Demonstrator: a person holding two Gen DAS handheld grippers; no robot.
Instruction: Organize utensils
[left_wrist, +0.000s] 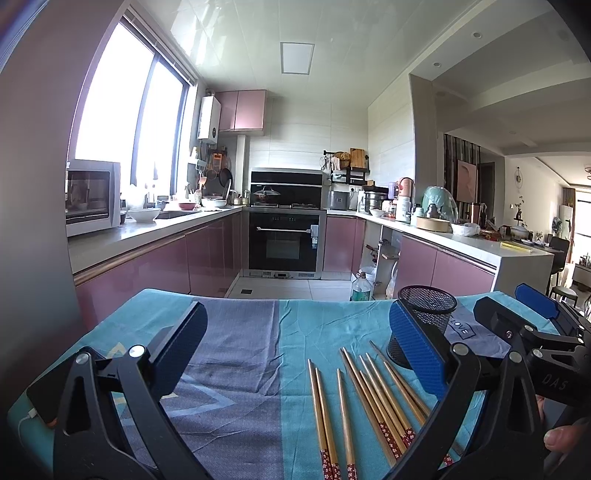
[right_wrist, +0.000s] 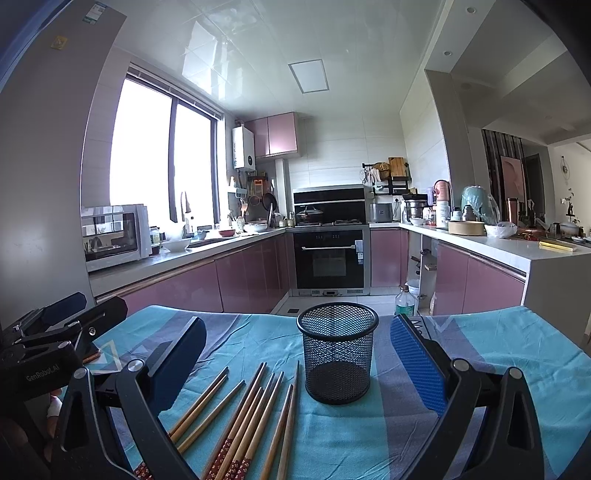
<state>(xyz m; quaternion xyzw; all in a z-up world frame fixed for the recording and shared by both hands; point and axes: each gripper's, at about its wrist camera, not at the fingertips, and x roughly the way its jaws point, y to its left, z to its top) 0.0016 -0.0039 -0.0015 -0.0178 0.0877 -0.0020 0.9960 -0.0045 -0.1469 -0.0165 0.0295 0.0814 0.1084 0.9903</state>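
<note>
Several wooden chopsticks (left_wrist: 373, 398) with red patterned ends lie loose on a blue-green cloth (left_wrist: 236, 332); they also show in the right wrist view (right_wrist: 251, 417). A black mesh cup (right_wrist: 338, 356) stands upright and empty just beyond them, and shows in the left wrist view (left_wrist: 424, 317) behind my left gripper's right finger. My left gripper (left_wrist: 295, 350) is open and empty, above the cloth to the left of the chopsticks. My right gripper (right_wrist: 297, 358) is open and empty, with the cup between its fingers' line of sight.
The right gripper (left_wrist: 535, 332) appears at the right edge of the left wrist view; the left gripper (right_wrist: 51, 332) appears at the left of the right wrist view. A phone (left_wrist: 40, 400) lies at the cloth's left edge. Kitchen counters (right_wrist: 177, 258) and an oven (right_wrist: 330, 258) stand beyond the table.
</note>
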